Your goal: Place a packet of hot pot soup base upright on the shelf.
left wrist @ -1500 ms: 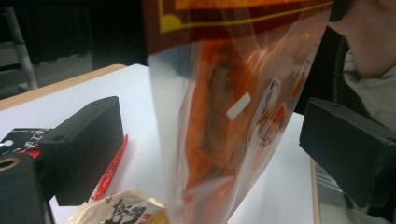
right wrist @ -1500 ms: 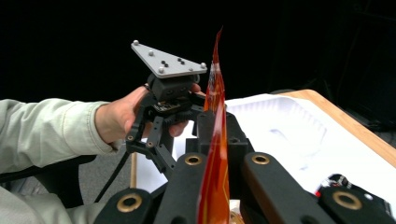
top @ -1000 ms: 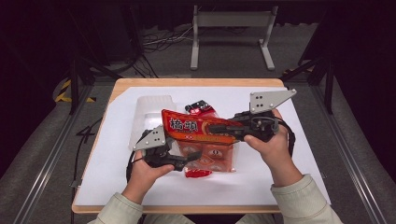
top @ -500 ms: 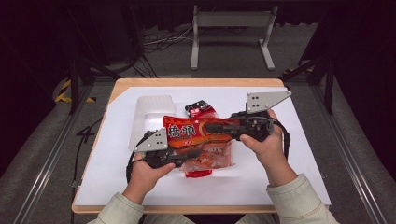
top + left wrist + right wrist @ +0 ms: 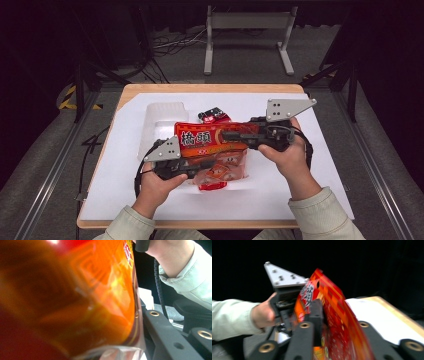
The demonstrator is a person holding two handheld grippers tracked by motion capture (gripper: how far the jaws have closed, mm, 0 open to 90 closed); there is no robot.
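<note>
A red-and-orange snack bag [image 5: 210, 140] is held up over the middle of the desk [image 5: 200, 88], caught between two hand-held tools. In the second just gone the left tool [image 5: 200, 167] was closed down from a wide gape, and its jaws are now seen clamped on the bag's near-left part; in the left gripper view the glossy film [image 5: 75, 302] is pressed right up against one black jaw. The jaws of the right tool [image 5: 230, 136] have just been opening from a tight pinch. The bag [image 5: 332, 315] is still seen standing between them in the right gripper view, but whether the pads bear on it cannot be told. The bag itself has hardly been shifted across the three high views.

The change is judged to be a handover: the weight is being passed to the left tool so that the right one can be released or reset.

The bag's long axis is laid across the desk, roughly parallel to the near edge, its printed face turned up and towards the person, and its bold lettering towards the left end. A clear pack of red sweets [image 5: 220, 175] lies beneath it on the white sheet [image 5: 325, 175]. A clear plastic tray [image 5: 162, 117] and a small red-and-black packet [image 5: 214, 116] are left nearer the far edge.
</note>
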